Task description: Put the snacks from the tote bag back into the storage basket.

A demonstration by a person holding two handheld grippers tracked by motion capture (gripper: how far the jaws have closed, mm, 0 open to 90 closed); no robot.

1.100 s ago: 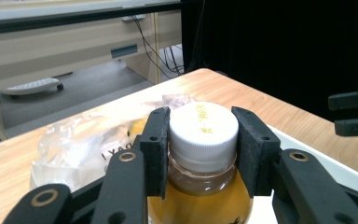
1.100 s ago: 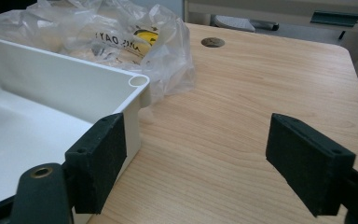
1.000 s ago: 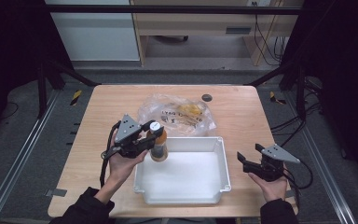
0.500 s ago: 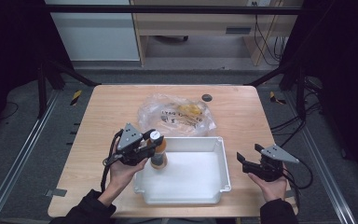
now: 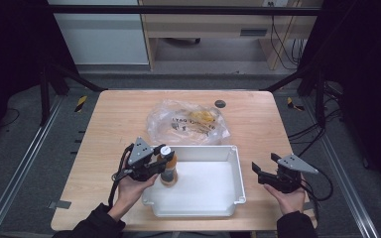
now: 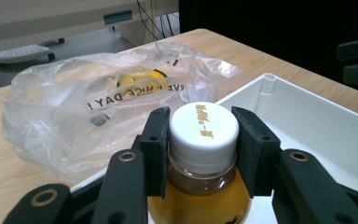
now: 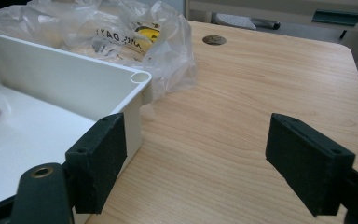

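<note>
A small bottle [image 5: 169, 168] of amber drink with a white cap [image 6: 203, 126] stands upright inside the left end of the white tray [image 5: 228, 151]. My left gripper [image 5: 160, 159] is shut on the bottle just below its cap [image 6: 203, 158], with a black pad on each side. My right gripper [image 5: 256, 172] rests to the right of the tray, jaws open [image 7: 196, 163] and nothing between them; its left pad [image 7: 98, 161] sits close to the tray's corner [image 7: 137, 79].
A crumpled clear plastic bag [image 5: 188, 121] with yellow items inside lies on the wooden table [image 5: 258, 119] just behind the tray [image 6: 307, 116]. A small dark disc [image 5: 220, 103] sits further back. Bare wood lies right of the tray [image 7: 242, 107].
My left gripper has carried the bottle down and toward me, into the tray's left end. The right gripper has stayed put.
</note>
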